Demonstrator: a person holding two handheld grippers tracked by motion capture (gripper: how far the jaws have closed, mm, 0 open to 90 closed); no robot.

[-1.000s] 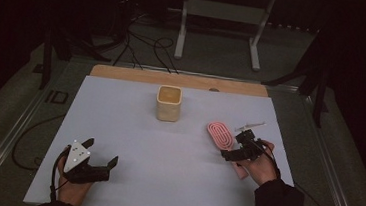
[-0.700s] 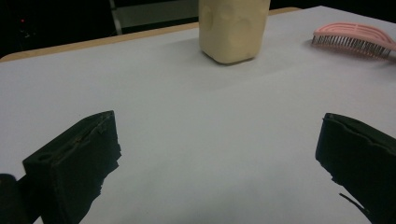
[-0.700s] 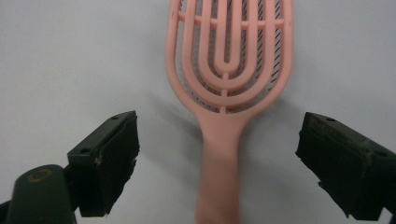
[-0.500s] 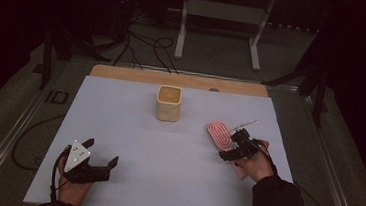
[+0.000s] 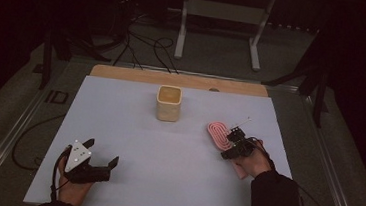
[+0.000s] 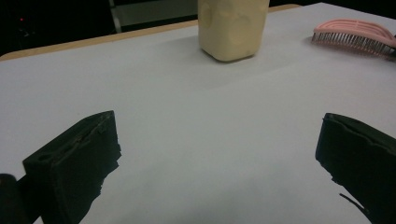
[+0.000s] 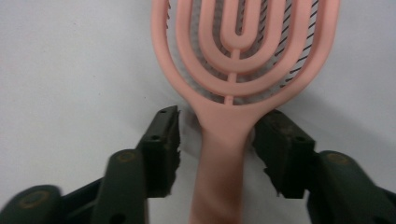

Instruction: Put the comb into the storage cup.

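The right hand-held gripper (image 7: 218, 150) has just been closing astride the pink vented plastic hairbrush's (image 7: 243, 70) neck — not yet pinching — to lift it.

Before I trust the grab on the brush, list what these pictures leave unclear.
- Right gripper, right gripper view: its jaws have just been closing around the pink brush handle; gaps show on both sides, so contact is unsettled.
- Brush handle end: cut off by the bottom edge there; hidden by the hand in the high view.
- Cup contents: too dark and small in the high view; top cut off in the left gripper view.
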